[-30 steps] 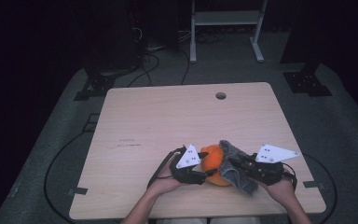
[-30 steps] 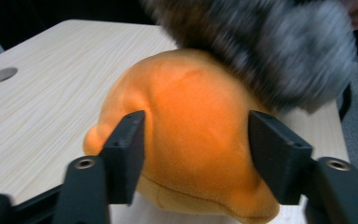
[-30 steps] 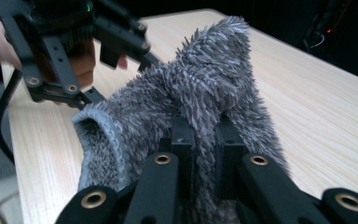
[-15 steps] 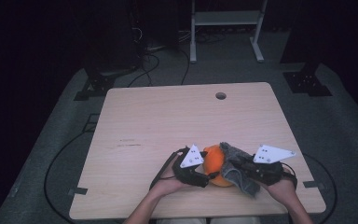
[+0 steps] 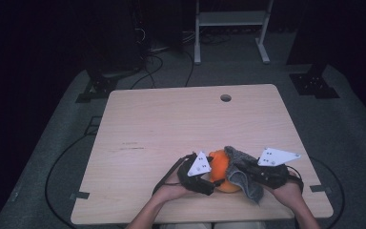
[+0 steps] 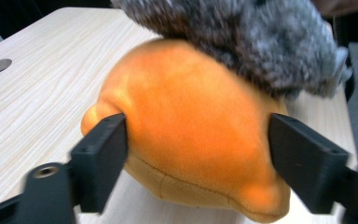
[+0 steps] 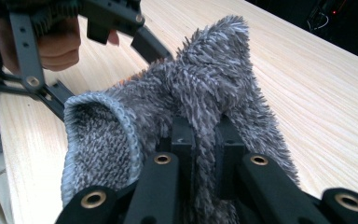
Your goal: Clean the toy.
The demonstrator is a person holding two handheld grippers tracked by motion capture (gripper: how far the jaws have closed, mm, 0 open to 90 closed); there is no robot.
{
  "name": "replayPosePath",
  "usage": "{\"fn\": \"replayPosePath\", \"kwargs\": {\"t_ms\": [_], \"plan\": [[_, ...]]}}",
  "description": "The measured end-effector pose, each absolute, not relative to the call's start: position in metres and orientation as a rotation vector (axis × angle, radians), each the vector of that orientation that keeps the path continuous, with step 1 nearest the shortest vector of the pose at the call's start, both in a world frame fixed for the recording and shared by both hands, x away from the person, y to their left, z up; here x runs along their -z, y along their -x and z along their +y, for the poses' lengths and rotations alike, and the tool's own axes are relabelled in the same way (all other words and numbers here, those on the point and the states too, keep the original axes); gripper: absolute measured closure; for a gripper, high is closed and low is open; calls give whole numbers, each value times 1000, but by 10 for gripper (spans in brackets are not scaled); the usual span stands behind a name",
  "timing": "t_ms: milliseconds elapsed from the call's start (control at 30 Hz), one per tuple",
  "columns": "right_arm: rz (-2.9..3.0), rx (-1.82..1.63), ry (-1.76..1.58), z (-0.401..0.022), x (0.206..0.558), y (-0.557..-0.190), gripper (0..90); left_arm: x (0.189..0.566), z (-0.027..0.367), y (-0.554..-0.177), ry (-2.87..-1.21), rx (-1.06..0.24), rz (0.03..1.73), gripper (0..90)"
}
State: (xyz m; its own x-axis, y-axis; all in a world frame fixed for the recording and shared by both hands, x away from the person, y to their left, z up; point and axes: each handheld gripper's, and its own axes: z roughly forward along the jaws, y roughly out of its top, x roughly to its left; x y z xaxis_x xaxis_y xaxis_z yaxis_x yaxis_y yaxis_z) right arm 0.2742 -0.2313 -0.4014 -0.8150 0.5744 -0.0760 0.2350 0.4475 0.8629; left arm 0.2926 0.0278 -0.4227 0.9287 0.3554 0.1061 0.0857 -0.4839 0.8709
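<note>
An orange plush toy (image 5: 219, 164) lies near the table's front edge, with a grey fuzzy cloth (image 5: 240, 171) draped over its right side. My left gripper (image 5: 212, 179) reaches in from the left. In the left gripper view its jaws (image 6: 198, 149) flank the orange plush toy (image 6: 186, 121) and have just been opening. The toy sits between them with no visible squeeze. My right gripper (image 5: 249, 171) is shut on the grey cloth (image 7: 214, 70), which bunches up between its jaws (image 7: 205, 130). The left gripper (image 7: 121, 23) and its hand also appear top left in the right gripper view.
The light wooden table (image 5: 171, 124) has a round cable hole (image 5: 225, 98) near its far edge. Beyond it stand a white metal frame (image 5: 228, 28) and dark stands on the floor, with cables looping around the table's sides.
The left gripper's plate has shifted slightly right, toward the orange toy. The right gripper and the cloth have stayed where they were.
</note>
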Motion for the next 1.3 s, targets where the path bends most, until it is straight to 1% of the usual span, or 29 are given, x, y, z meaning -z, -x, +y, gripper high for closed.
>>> {"fn": "replayPosePath", "kwargs": {"t_ms": [33, 67, 100, 167, 200, 233, 267, 367, 400, 533, 600, 633, 700, 767, 833, 867, 900, 967, 1000, 1033, 1100, 1300], "plan": [[2344, -1307, -686, -231, 401, -274, 808, 423, 28, -293, -2064, -333, 315, 171], [2345, -1311, -682, -230, 401, -274, 808, 420, 27, -292, -2020, -346, 314, 150], [2345, -1311, -682, -230, 401, -274, 808, 420, 27, -292, -2020, -346, 314, 143], [2364, -1327, -647, -226, 403, -272, 808, 421, 25, -291, -2044, -356, 301, 163], [2366, -1327, -641, -226, 403, -272, 807, 423, 25, -291, -2054, -365, 299, 188], [2366, -1327, -641, -226, 403, -272, 807, 425, 26, -291, -2055, -366, 296, 188], [2374, -1325, -647, -227, 404, -274, 808, 426, 28, -292, -2060, -365, 301, 211], [2382, -1308, -695, -234, 410, -277, 807, 427, 33, -294, -2100, -362, 317, 228], [2380, -1315, -711, -236, 412, -278, 808, 427, 35, -296, -2090, -345, 326, 227], [2374, -1315, -713, -233, 413, -277, 808, 423, 34, -295, -2043, -335, 318, 160], [2383, -1328, -696, -229, 412, -276, 808, 423, 31, -294, -2026, -340, 306, 159], [2392, -1327, -664, -225, 412, -275, 808, 426, 29, -293, -2071, -359, 288, 180], [2395, -1334, -681, -227, 413, -276, 807, 427, 30, -293, -2085, -367, 292, 223], [2391, -1324, -701, -229, 415, -278, 807, 429, 35, -295, -2122, -358, 306, 230], [2395, -1325, -735, -232, 419, -280, 807, 430, 40, -298, -2122, -328, 316, 232], [2394, -1330, -736, -232, 420, -279, 807, 429, 42, -299, -2115, -315, 317, 226], [2403, -1324, -715, -225, 420, -276, 808, 427, 41, -300, -2086, -300, 329, 162], [2416, -1343, -687, -222, 420, -275, 808, 425, 40, -300, -2025, -288, 339, 147], [2428, -1371, -660, -220, 419, -273, 808, 426, 38, -299, -2045, -298, 337, 150], [2431, -1365, -651, -218, 419, -273, 807, 428, 36, -298, -2079, -331, 331, 180], [2427, -1375, -695, -225, 422, -277, 807, 432, 38, -299, -2098, -335, 325, 237], [2403, -1303, -793, -238, 428, -283, 807, 434, 48, -304, -2134, -304, 344, 253]]}}
